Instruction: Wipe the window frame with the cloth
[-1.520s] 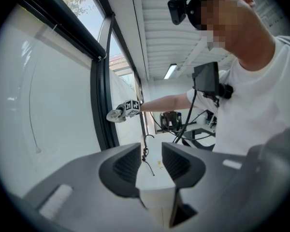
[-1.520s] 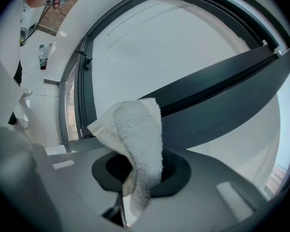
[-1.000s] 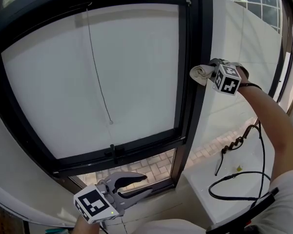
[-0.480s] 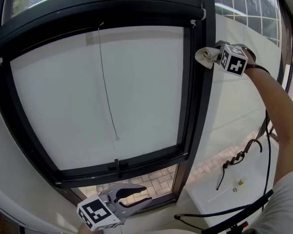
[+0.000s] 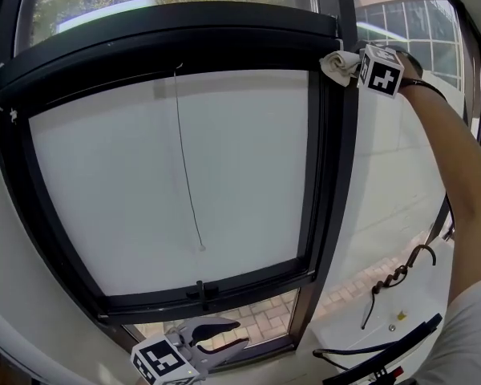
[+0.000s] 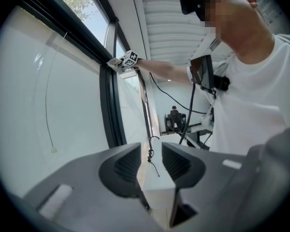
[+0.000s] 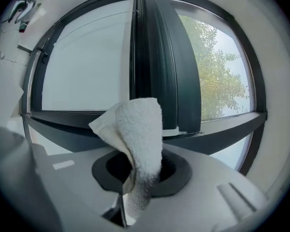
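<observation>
Head view: my right gripper [image 5: 346, 64] has climbed the window frame [image 5: 337, 183] to its top corner, cloth [image 5: 333, 65] against it, so the upright looks done. Left gripper view: my left gripper [image 6: 150, 162] idles low, jaws apart, empty. Right gripper view: jaws clamped on the cloth.

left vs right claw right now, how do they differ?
The right claw is shut on the cloth; the left claw is open, with nothing between its jaws. The right claw is high, at the top of the window frame; the left claw hangs low, near the frame's bottom. Both carry a marker cube.
</observation>
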